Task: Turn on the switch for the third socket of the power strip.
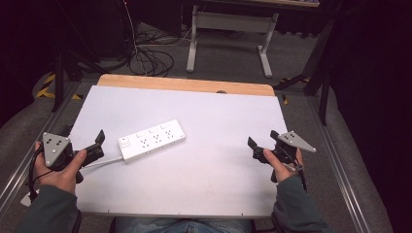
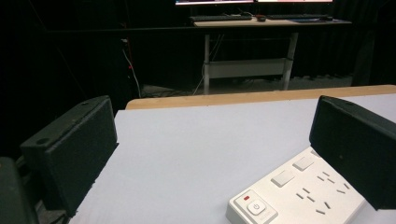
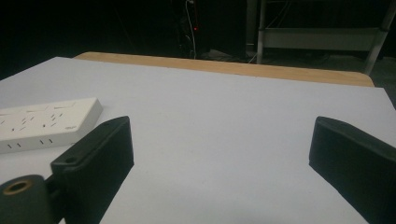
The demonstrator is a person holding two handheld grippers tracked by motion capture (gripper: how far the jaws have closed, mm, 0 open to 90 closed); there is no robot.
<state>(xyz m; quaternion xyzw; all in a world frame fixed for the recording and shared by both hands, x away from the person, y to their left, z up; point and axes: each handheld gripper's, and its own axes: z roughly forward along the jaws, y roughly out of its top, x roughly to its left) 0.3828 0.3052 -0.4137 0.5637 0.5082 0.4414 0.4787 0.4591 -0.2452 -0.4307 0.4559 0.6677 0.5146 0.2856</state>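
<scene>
it looked like a lab or recording workshop: a white-topped table (image 1: pixel 204 170) stood on grey carpet (image 1: pixel 233 58) amid black curtains, loose cables (image 1: pixel 148 58), and a desk (image 2: pixel 261 21) perhaps carrying monitors and a keyboard (image 2: pixel 222 18).

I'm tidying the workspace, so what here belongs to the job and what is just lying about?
Belongs to the job:
- white power strip with its cord
- left tongs, open
- right tongs, open

Just lying about:
- cables on the floor
- desk frame behind the table

A white power strip (image 1: pixel 152 140) lies left of centre on the white-topped table (image 1: pixel 214 160).
</scene>
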